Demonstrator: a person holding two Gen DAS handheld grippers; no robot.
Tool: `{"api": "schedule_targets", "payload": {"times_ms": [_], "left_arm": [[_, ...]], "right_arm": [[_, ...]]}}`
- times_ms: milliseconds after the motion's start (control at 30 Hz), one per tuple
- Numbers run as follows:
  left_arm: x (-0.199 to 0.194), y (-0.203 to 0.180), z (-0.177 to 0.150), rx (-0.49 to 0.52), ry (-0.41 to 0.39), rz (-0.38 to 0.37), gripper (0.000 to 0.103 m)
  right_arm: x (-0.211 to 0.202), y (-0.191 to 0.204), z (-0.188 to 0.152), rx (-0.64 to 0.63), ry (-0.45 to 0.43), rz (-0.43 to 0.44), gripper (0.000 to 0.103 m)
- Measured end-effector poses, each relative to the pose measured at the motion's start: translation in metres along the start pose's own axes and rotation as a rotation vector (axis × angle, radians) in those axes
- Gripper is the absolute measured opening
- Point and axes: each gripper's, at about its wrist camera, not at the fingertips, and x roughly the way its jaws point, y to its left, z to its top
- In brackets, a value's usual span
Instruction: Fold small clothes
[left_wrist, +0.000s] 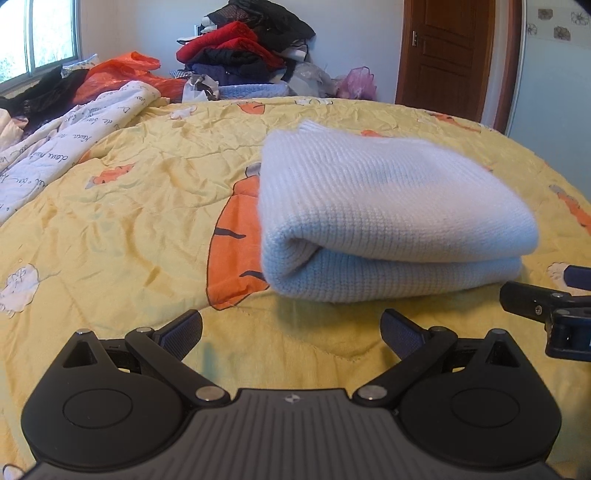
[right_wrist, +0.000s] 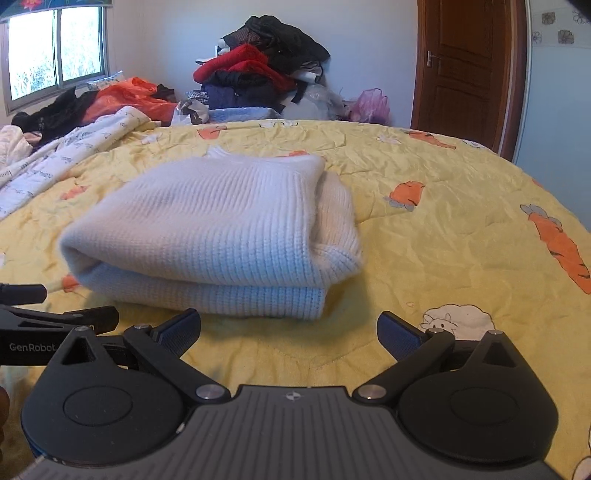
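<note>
A white knit sweater (left_wrist: 388, 206) lies folded in a thick bundle on the yellow carrot-print quilt (left_wrist: 129, 221). It also shows in the right wrist view (right_wrist: 221, 229). My left gripper (left_wrist: 291, 332) is open and empty, just short of the sweater's near edge. My right gripper (right_wrist: 288, 332) is open and empty, also just in front of the sweater. The right gripper shows at the right edge of the left wrist view (left_wrist: 554, 310), and the left gripper at the left edge of the right wrist view (right_wrist: 55, 317).
A tall pile of dark and red clothes (left_wrist: 243, 48) stands beyond the bed's far edge. An orange plastic bag (left_wrist: 122, 74) and a white printed blanket (left_wrist: 66, 140) lie at the far left. A brown door (left_wrist: 447, 55) is at the back right.
</note>
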Motion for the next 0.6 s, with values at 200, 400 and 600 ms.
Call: {"api": "schedule_targets", "payload": {"times_ms": [200, 400, 600], "left_arm": [[-0.032, 0.006, 0.005, -0.020, -0.075, -0.027, 0.103], [-0.040, 0.001, 0.008, 0.019, -0.131, 0.058, 0.103], [-0.042, -0.001, 0.010, 0.055, -0.080, 0.038, 0.103]], "right_arm": [[-0.017, 0.007, 0.003, -0.011, -0.006, 0.051, 0.103], [-0.011, 0.014, -0.002, -0.041, 0.015, 0.043, 0.103], [-0.004, 0.012, 0.000, -0.005, 0.055, 0.075, 0.103]]}}
